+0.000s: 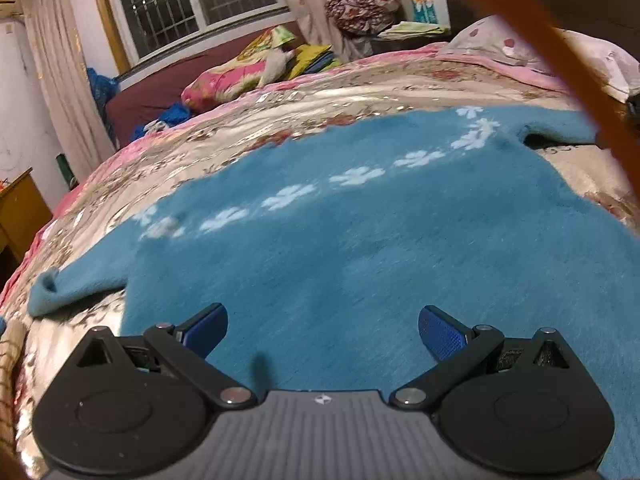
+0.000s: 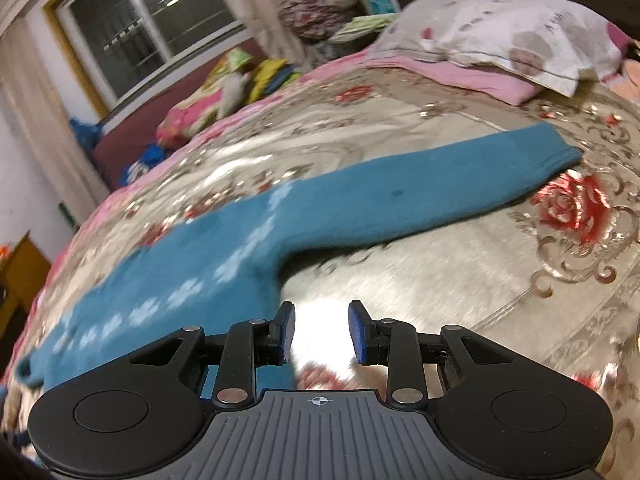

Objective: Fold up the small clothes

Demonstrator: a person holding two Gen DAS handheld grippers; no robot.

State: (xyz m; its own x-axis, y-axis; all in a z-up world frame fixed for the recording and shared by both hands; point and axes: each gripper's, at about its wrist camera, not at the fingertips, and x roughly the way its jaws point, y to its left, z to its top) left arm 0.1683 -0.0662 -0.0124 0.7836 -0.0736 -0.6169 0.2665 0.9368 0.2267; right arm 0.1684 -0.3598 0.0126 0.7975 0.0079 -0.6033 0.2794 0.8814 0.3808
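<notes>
A small blue fuzzy sweater [image 1: 340, 248] with a row of white flower shapes lies spread flat on a floral bedspread [image 1: 320, 96]. Its left sleeve [image 1: 60, 288] points to the left edge of the bed. My left gripper [image 1: 322, 336] hovers over the sweater's lower body, jaws wide open and holding nothing. In the right wrist view the sweater [image 2: 192, 264] stretches to the left, and its right sleeve [image 2: 440, 184] lies straight out toward the pillows. My right gripper [image 2: 322, 332] stands open over bare bedspread, just right of the sweater's side edge.
Pillows [image 2: 500, 36] and a pink folded cloth [image 2: 460, 76] lie at the head of the bed. A second bed [image 1: 160, 88] with piled bedding stands under the window. A wooden cabinet [image 1: 20, 216] is on the left. An orange bar [image 1: 560, 68] crosses the left view's upper right.
</notes>
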